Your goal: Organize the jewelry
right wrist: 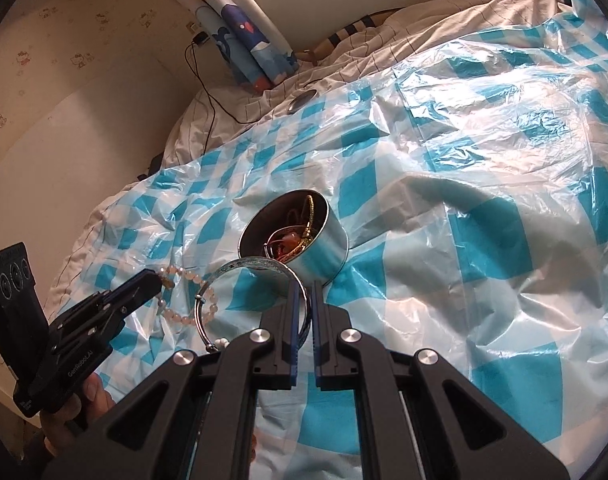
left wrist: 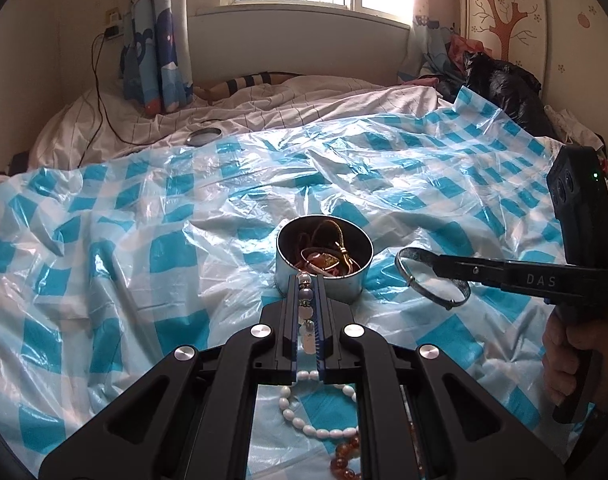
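Note:
An open round metal tin (left wrist: 345, 280) (right wrist: 327, 252) with gold and amber jewelry inside stands on the blue-checked plastic sheet (left wrist: 104, 240). My left gripper (left wrist: 305, 280) (right wrist: 154, 280) is shut on a pale bead bracelet (left wrist: 307, 312) (right wrist: 184, 276), held just short of the tin's near rim. My right gripper (right wrist: 304, 292) (left wrist: 439, 264) is shut on a silver bangle (right wrist: 248, 263) (left wrist: 435, 299), held in the air beside the tin. A white bead strand (left wrist: 315, 428) and an amber bead bracelet (left wrist: 345, 460) lie on the sheet under the left gripper.
The tin's lid (left wrist: 204, 136) (right wrist: 302, 100) lies at the far edge of the sheet on the striped bedding. A black cable (left wrist: 100, 92) runs down from the wall. Dark bags (left wrist: 499, 84) sit at the far right. A person's hand (left wrist: 563, 360) holds the right gripper's handle.

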Demonstrator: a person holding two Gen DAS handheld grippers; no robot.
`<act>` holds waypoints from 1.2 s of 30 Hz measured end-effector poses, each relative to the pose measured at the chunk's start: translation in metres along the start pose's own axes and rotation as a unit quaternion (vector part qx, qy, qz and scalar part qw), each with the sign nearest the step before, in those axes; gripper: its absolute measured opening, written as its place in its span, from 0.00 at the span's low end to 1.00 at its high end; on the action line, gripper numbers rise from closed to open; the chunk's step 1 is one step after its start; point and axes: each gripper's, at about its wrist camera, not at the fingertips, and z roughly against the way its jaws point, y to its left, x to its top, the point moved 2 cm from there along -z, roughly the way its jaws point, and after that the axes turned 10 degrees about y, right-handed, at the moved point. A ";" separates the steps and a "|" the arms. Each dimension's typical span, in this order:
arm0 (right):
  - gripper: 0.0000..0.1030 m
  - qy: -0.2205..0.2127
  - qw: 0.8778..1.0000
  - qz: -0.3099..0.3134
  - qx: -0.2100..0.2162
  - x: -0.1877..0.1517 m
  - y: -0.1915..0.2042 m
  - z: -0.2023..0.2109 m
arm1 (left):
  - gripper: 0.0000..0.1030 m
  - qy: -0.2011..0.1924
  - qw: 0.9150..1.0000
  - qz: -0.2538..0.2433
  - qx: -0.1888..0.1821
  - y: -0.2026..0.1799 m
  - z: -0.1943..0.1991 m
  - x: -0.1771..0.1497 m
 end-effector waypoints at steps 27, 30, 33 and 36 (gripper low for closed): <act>0.06 0.003 1.000 0.014 0.017 -0.001 0.007 0.002 | 0.06 -0.038 0.996 -0.060 0.053 -0.028 0.009 0.006; 0.06 0.002 1.000 0.013 0.010 0.000 0.006 0.000 | 0.06 -0.036 0.996 -0.062 0.054 -0.028 0.007 0.005; 0.06 0.003 1.000 0.016 -0.007 0.000 0.004 -0.002 | 0.06 -0.020 0.998 -0.045 0.037 -0.020 -0.001 0.000; 0.06 0.010 1.000 0.016 -0.019 0.000 0.002 -0.007 | 0.06 0.005 1.000 -0.003 0.003 0.000 -0.014 -0.003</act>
